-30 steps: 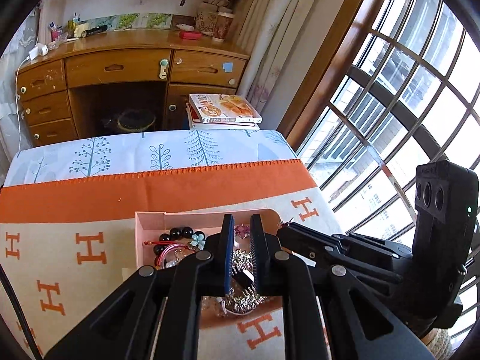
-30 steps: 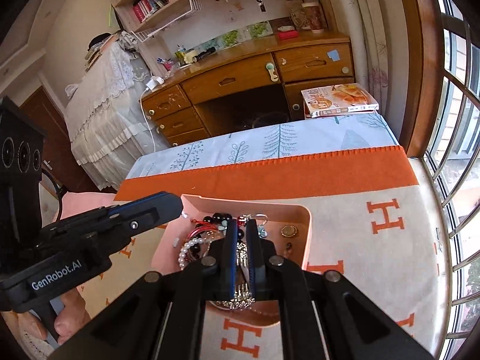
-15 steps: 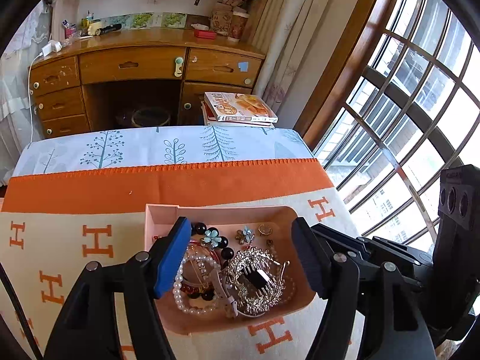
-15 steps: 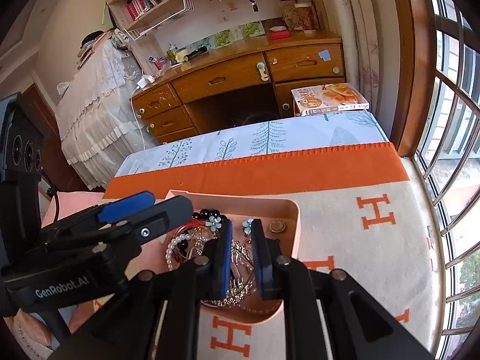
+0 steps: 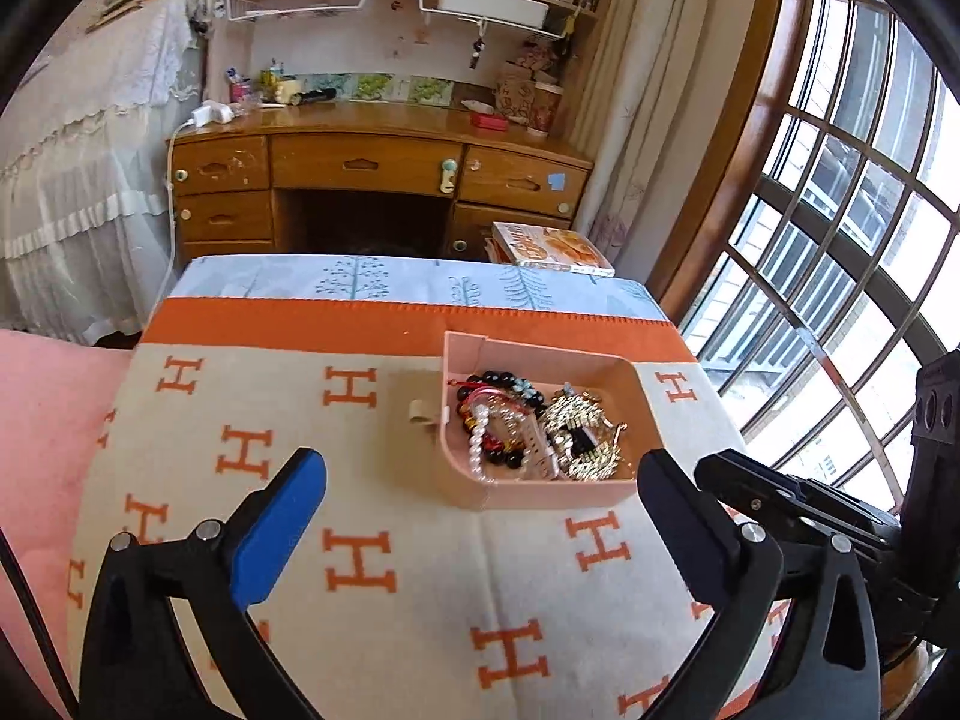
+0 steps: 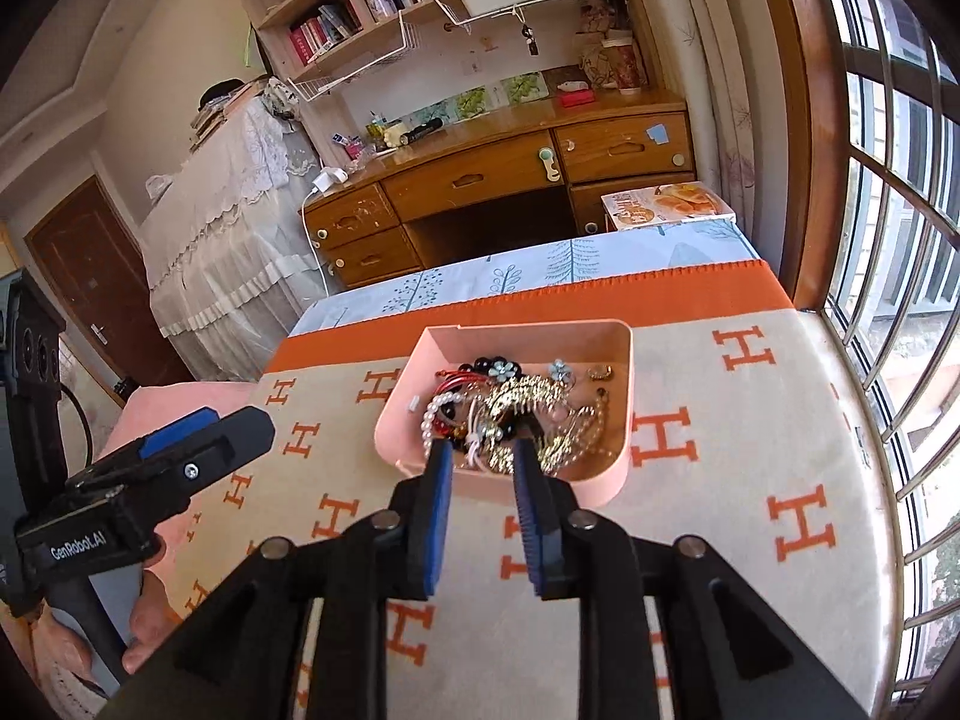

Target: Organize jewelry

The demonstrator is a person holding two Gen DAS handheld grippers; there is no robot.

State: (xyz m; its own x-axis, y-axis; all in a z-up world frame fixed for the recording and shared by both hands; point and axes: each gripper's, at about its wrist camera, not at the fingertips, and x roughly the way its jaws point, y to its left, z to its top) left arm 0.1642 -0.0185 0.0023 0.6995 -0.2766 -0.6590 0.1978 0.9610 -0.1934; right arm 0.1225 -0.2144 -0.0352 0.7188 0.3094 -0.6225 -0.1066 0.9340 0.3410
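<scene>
Jewelry [image 5: 540, 426] lies in the tray [image 5: 534, 354] on the blanket [image 5: 360, 480].

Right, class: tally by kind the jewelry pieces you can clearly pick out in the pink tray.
Pearl bracelet: 1
Black bead bracelet: 1
Flower charms: 2
Rhinestone hair claw: 1
Total: 5; the remaining tangle is too blurred to sort.

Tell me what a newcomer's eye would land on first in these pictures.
First the pink tray heaped with tangled jewelry, sitting on the blanket with orange H's near the window side. A white pearl bracelet lies at the heap's left edge. In front, the right gripper hangs open at the tray's near rim; the left gripper gapes wide.
</scene>
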